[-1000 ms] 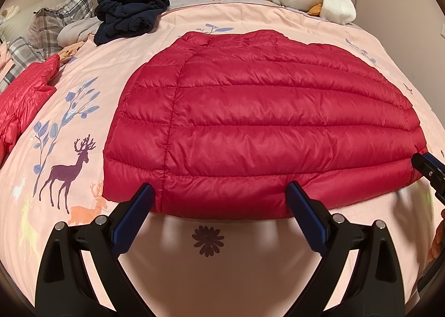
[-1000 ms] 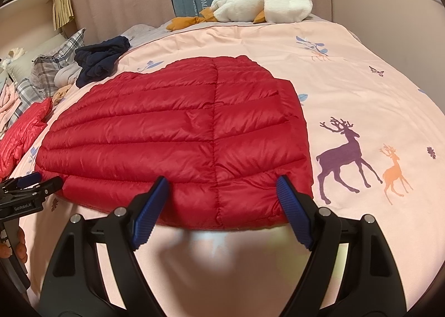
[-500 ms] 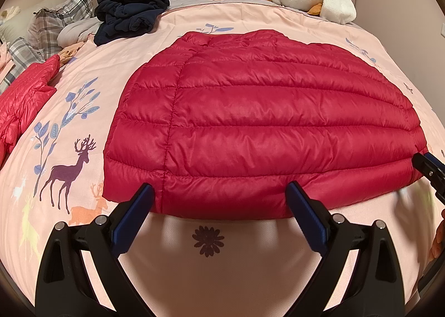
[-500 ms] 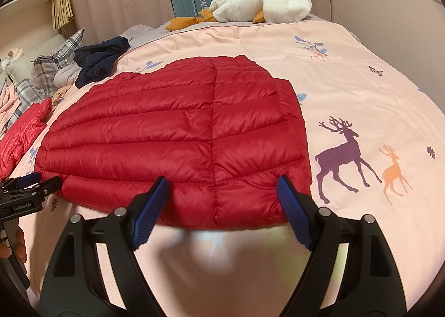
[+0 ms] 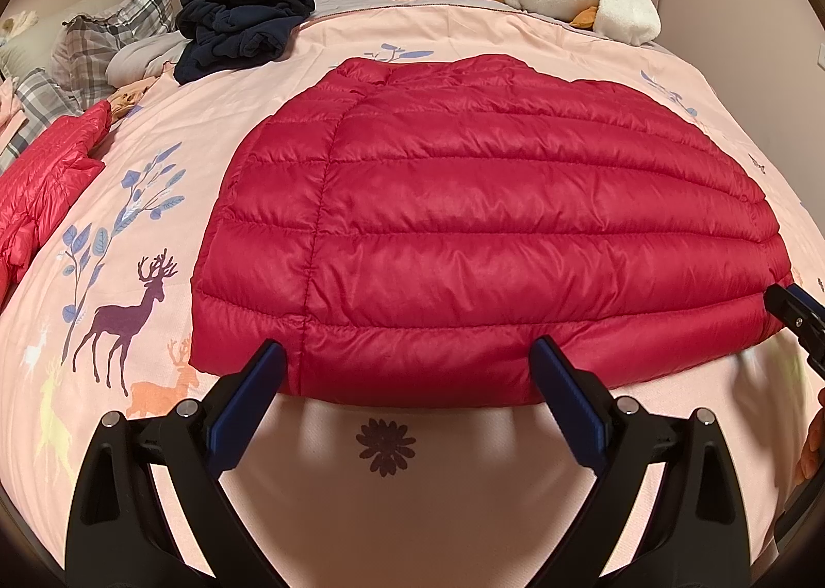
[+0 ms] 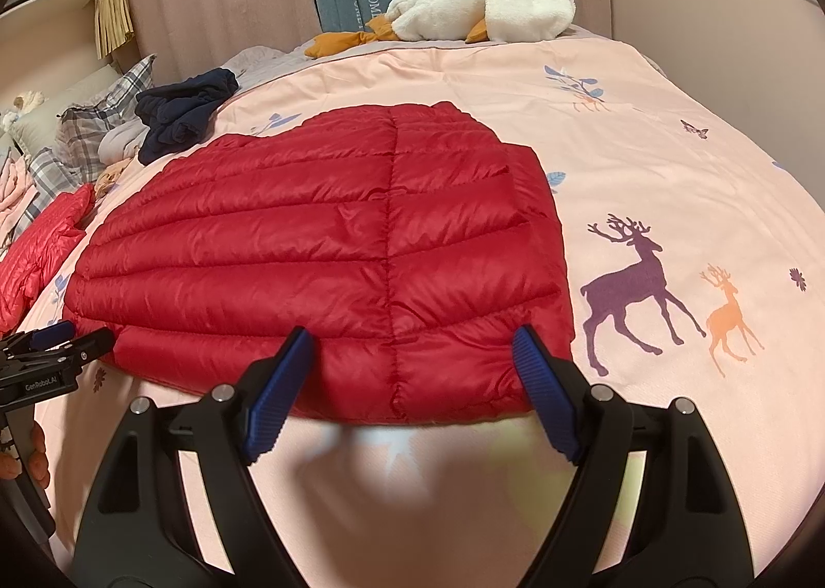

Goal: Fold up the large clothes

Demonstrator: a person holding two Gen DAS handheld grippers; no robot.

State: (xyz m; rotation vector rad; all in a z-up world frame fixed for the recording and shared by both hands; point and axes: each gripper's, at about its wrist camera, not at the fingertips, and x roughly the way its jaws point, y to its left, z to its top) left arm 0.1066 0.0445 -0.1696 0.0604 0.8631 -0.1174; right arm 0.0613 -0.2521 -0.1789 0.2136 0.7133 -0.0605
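Both the left gripper and right gripper hang released over the near hem of the red down jacket spread flat on the bed, best pinched evenly at both corners before folding away.

Second red jacket — cut off at left edge.

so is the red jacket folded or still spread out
Folded: the jacket lies as a compact quilted block on the bed, no sleeves showing.
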